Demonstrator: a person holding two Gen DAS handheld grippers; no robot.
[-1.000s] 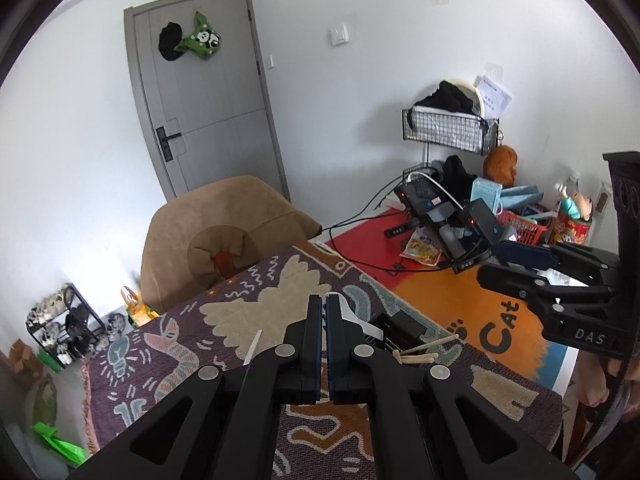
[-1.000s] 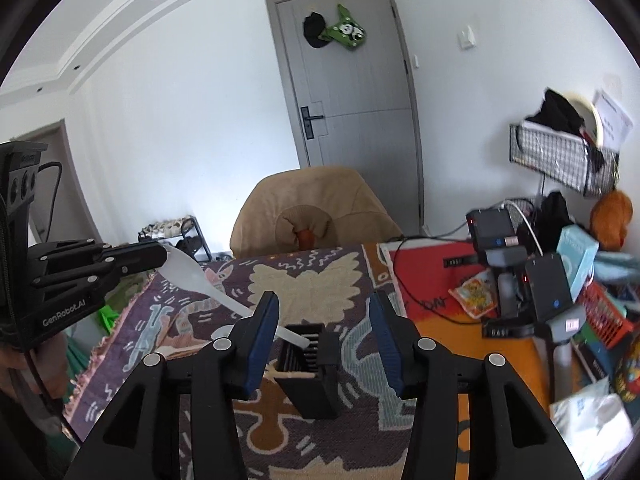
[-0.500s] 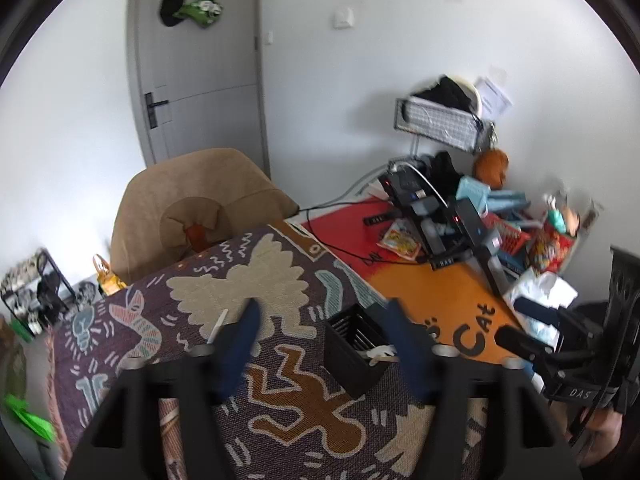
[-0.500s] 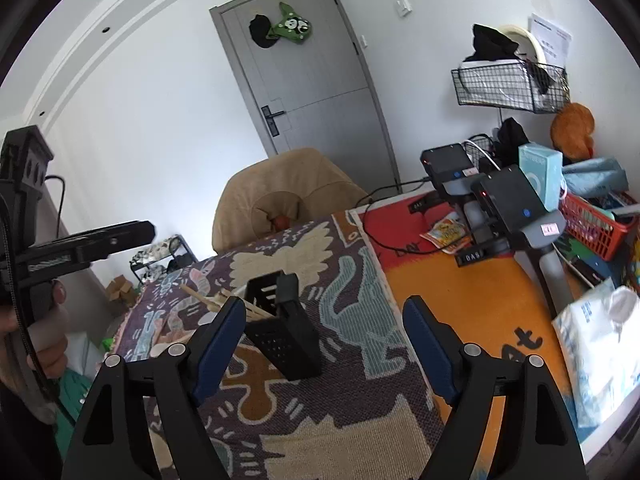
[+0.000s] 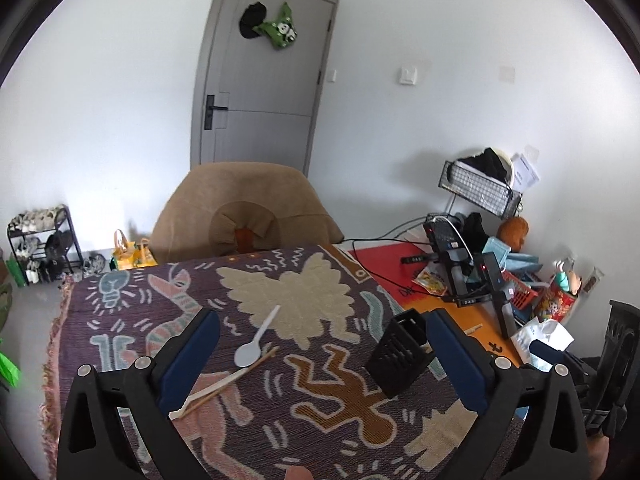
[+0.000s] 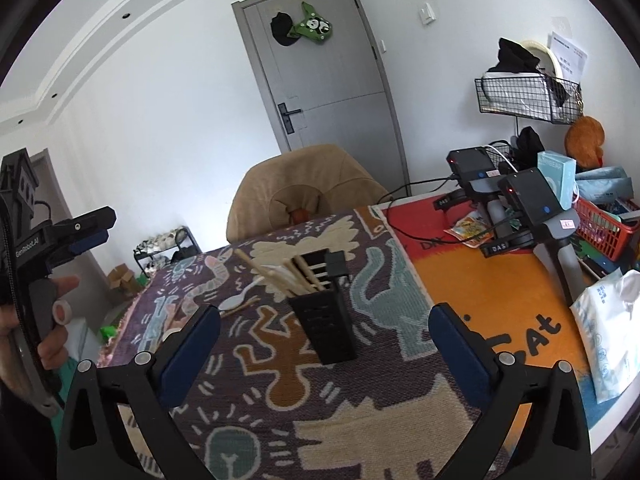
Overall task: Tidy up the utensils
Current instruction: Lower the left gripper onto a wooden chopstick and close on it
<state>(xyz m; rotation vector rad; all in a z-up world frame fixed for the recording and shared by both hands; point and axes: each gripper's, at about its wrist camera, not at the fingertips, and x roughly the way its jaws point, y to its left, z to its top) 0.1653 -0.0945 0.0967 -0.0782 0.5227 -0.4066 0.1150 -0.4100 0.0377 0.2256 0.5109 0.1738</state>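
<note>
Both tongs are hanging wide open, holding nothing. Left tongs [image 5: 322, 350] are hovering above the patterned cloth [image 5: 320, 396] w/ blue-padded fingers [image 5: 188, 360] spread far apart — touching nothing. Between those fingers, a white plastic spoon [image 5: 256, 338] is lying flat on the cloth, bowl toward the camera, and a pair of wooden chopsticks [image 5: 224, 382] is lying just beside it, the tips nearly touching the spoon's bowl. A black slotted holder [image 5: 400, 354] is standing near the right finger, tilted in this view.

Right tongs [image 6: 324, 354] are spread just as wide, also clear of everything. From this side the holder [image 6: 326, 320] is sitting upright on the cloth betw. the fingers, w/ several wooden chopsticks [image 6: 276, 276] and something white sticking out of its top, leaning left. Spoon [image 6: 236, 300] is lying on the cloth left of the holder — well apart from it. At far left the person's hand [image 6: 44, 320] is gripping the other tongs' handle. A tan chair [image 6: 304, 196] is standing behind the table.
</note>
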